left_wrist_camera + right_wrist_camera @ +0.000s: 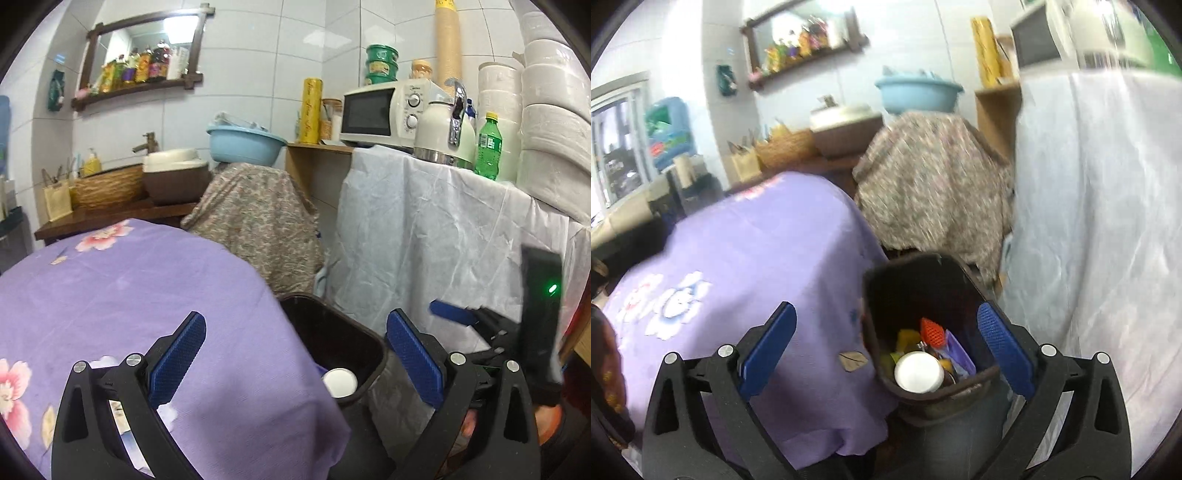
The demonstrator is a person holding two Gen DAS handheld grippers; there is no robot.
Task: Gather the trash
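At the bottom of the left wrist view, my left gripper (pixel 295 354) stands wide open and holds nothing; the dark plastic trash bin (pixel 364 334) sits between its fingers, beside the purple flowered tablecloth (pixel 147 295). In the right wrist view, my right gripper (pixel 886 350) is open too, above the same bin (pixel 875 295), where a white round cup (pixel 918 372) lies among colourful wrappers (pixel 942 343).

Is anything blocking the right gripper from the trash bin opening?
Nothing visible. The right gripper, jaws open and empty, hangs directly over the dark trash bin, whose mouth is uncovered, with a white cup and wrappers already inside.
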